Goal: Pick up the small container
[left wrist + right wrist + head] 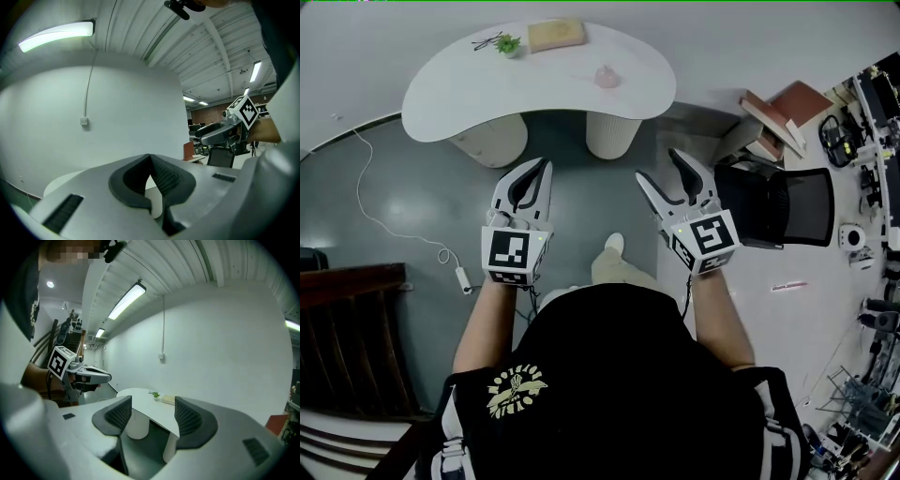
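The small container (pixel 607 77), pinkish and see-through, stands on the right part of a white curved table (pixel 459 94) far ahead of both grippers. My left gripper (pixel 546 167) is held in the air short of the table with its jaws closed tip to tip and nothing between them; the left gripper view shows the pads (pixel 161 178) pressed together. To its right, my right gripper (pixel 661 167) stands open and empty at about the same height. The table (pixel 140 401) shows between the jaws in the right gripper view. I do not see the container there.
A small green plant (pixel 507 43) and a tan block (pixel 555 35) sit at the table's far edge. A black office chair (pixel 787 206) and stacked boxes (pixel 783 108) stand to the right. A white cable (pixel 370 192) lies on the grey floor, with dark wooden stairs (pixel 347 328) at the left.
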`<state>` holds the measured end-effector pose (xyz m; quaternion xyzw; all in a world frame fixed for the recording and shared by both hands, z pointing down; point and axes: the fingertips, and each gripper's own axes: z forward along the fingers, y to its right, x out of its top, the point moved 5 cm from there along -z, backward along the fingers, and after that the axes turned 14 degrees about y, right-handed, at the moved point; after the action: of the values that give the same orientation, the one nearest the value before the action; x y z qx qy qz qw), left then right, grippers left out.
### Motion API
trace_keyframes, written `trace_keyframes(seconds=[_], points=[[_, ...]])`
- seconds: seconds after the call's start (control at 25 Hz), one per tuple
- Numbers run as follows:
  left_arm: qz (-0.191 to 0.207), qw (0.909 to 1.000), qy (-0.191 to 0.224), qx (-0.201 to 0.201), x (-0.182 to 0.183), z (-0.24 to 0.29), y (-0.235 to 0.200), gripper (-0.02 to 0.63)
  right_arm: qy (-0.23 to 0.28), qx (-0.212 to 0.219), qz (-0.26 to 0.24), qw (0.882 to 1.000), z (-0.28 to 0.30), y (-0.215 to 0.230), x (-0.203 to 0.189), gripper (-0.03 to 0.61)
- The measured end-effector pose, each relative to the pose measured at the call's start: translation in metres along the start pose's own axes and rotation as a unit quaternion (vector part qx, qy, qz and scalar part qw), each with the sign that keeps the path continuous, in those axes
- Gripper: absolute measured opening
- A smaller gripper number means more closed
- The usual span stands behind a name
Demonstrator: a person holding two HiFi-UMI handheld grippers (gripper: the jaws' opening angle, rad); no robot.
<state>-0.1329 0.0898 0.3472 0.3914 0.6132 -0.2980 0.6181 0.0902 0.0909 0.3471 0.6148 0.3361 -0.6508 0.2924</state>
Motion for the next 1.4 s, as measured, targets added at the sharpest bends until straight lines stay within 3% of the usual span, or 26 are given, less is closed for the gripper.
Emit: trace_keyframes(seconds=[0.68, 0.92, 1.2, 1.4], points=[[-0.015, 0.9993, -0.001, 0.035, 0.005, 0.133, -0.001, 0.02, 0.022, 0.034, 0.019, 0.999, 0.057, 0.133, -0.008, 0.275], [-0.015, 0.9984, -0.01, 0.054, -0.001, 0.156, 0.003, 0.02, 0.025, 0.038, 0.02, 0.999, 0.067, 0.173, -0.014, 0.275], [0.008, 0.997, -0.021, 0.074, -0.004, 0.162, -0.003, 0.02, 0.03, 0.042, 0.025, 0.998, 0.074, 0.191, -0.013, 0.275], [0.004, 0.9969, -0.029, 0.074, -0.009, 0.169, -0.015, 0.02, 0.025, 0.051, 0.033, 0.998, 0.092, 0.188, -0.019, 0.275]])
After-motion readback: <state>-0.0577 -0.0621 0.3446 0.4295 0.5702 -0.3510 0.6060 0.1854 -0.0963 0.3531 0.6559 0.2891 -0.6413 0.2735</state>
